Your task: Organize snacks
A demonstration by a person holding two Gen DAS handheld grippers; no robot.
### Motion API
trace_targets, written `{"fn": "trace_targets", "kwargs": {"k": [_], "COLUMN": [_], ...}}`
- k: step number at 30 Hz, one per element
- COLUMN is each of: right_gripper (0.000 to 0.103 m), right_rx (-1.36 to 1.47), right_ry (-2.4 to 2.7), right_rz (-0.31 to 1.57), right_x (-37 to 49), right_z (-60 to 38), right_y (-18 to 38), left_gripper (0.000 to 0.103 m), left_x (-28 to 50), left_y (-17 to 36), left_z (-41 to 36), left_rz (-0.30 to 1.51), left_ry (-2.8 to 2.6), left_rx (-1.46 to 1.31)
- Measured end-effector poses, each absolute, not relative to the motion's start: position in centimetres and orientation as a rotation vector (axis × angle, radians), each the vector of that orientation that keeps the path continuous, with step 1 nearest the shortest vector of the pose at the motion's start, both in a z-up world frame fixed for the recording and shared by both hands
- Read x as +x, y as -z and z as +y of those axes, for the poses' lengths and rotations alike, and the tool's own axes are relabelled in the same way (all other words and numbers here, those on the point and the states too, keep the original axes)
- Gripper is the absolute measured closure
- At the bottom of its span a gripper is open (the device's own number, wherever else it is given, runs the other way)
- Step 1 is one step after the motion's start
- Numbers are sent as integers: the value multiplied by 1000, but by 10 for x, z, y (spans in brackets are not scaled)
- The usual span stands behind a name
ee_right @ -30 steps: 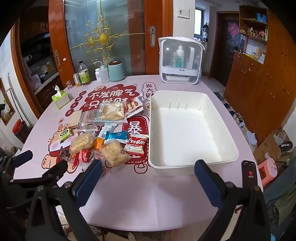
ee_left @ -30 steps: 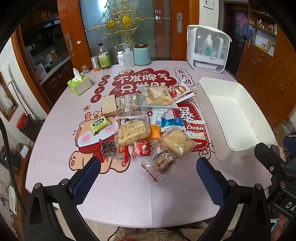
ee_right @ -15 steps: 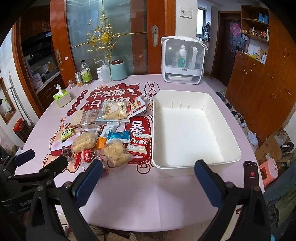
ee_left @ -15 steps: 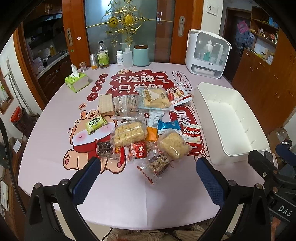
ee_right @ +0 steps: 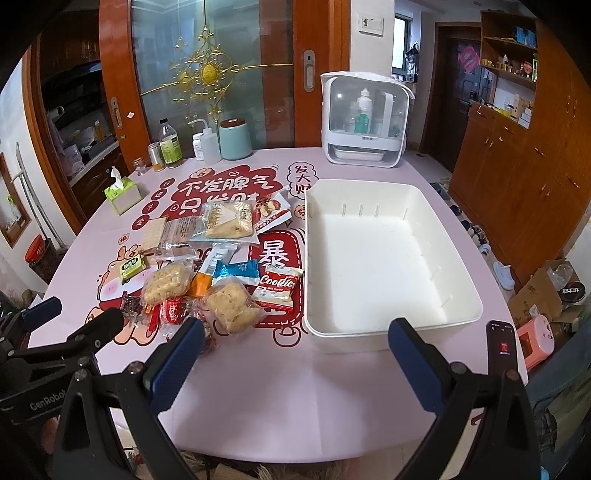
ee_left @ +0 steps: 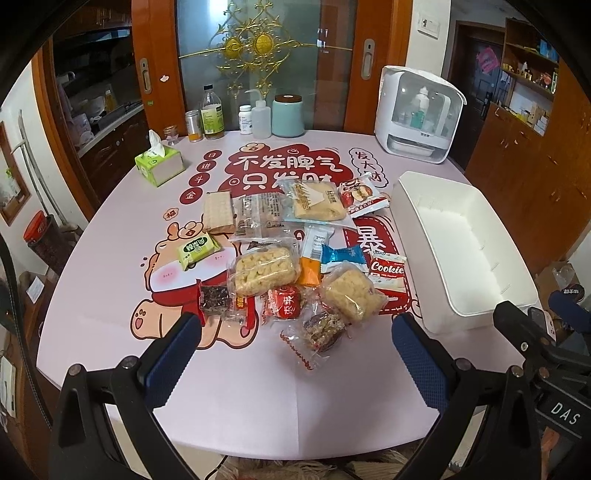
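**Dining room setting, seen from both wrist cameras**

A round surface [ee_left: 110, 332] covered in pale pink cloth printed with red cartoon figures and Chinese characters fills the foreground. Behind it stands a sliding door [ee_right: 207, 74] of frosted glass with gilt scrollwork, framed in reddish-brown wood. To the left, an opening shows a kitchen counter [ee_left: 107, 114] with dishes. To the right, wooden cabinets [ee_right: 517, 166] line the wall beneath open shelves [ee_right: 509, 44] holding small boxes. A dark doorway [ee_right: 454, 92] adjoins a white wall with a switch plate [ee_right: 371, 23]. Slippers [ee_right: 504, 273] and a cardboard box [ee_right: 543, 295] lie on the pale floor.
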State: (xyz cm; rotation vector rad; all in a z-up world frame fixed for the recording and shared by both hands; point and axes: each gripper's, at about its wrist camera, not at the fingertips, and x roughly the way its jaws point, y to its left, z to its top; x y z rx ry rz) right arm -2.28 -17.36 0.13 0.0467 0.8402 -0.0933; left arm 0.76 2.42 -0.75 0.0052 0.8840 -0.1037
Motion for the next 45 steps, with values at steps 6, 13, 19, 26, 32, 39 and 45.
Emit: {"fn": "trace_targets", "kwargs": {"k": [6,13,19,26,32,39,45], "right_gripper": [3,3,3,3,3,3,3], "right_rx": [47,44,46,50,76,60,144], "right_ry": [96,91,92,76,7,26,-14], "right_rz": [842,844,850,846,805,788,712], "right_x": [-23,-23,-23,-25,-29,-13,-6], "right_z": [-173,-170,-169,-166,-162,-152,-160], "right_y": [-1,-1,0,0,-6,-22,-32], "left_gripper": [1,1,1,1,1,1,1], "left_x": [5,3,4,3,2,8,11], "left_y": [5,4,4,4,-3,-12,-18], "left_z": [27,26,27,26,46,64,70], "left_rz": [869,865,864,862,832,810,784], "left_ry": [100,101,99,98,76,50,40], "left_rx": [7,7,8,6,-14,-13,9]}}
